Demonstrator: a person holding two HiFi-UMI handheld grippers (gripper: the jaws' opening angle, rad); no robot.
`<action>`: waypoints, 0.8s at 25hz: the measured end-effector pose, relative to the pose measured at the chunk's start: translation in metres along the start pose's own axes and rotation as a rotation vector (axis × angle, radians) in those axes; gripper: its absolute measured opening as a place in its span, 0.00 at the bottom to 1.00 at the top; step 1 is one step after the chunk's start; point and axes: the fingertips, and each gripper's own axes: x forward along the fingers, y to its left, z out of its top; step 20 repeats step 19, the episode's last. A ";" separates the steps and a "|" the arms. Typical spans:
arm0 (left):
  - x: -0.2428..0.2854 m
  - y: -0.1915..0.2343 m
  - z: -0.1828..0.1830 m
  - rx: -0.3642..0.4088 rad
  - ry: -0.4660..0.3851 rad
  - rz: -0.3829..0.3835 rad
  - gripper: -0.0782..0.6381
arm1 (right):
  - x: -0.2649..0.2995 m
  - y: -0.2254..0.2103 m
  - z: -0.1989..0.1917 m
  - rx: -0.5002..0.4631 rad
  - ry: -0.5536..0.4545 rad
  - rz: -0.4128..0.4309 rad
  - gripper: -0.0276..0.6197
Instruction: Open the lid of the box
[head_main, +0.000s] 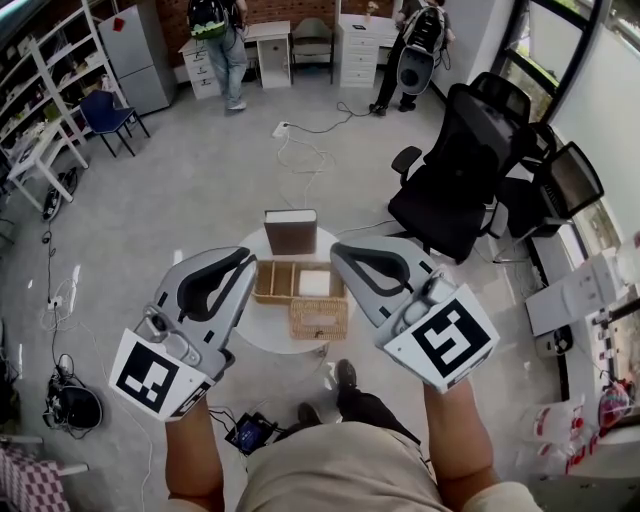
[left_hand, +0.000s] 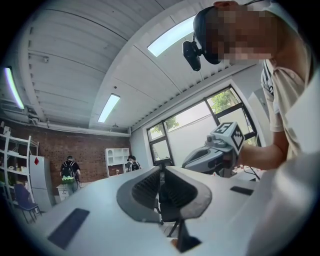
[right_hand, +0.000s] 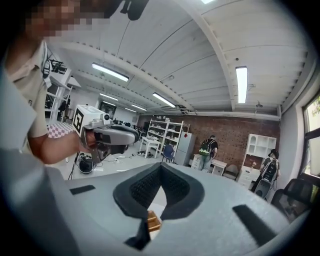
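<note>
Head view: left claw (head_main: 245, 259) and right claw (head_main: 341, 251) closed, empty, beside the wooden box (head_main: 299, 282); black-and-white marker cubes (head_main: 451, 341).

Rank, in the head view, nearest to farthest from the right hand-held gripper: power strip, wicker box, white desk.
1. Wicker box, on the round table.
2. Power strip, on the mid floor.
3. White desk, at the far wall.

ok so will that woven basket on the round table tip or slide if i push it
The woven basket looks low and wide, so it would probably slide rather than tip. Woven walls suggest it is light and may flex. It sits near the front edge of the table, so a push that way could drop it.
</note>
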 end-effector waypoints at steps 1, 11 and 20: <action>-0.001 0.001 -0.001 0.000 0.001 0.000 0.15 | 0.000 0.001 0.001 0.002 0.001 0.000 0.03; -0.009 0.006 -0.009 -0.015 0.012 -0.002 0.15 | 0.009 0.008 -0.001 0.010 0.013 0.005 0.03; -0.011 0.008 -0.015 -0.023 0.022 -0.005 0.15 | 0.012 0.009 -0.004 0.019 0.024 0.006 0.03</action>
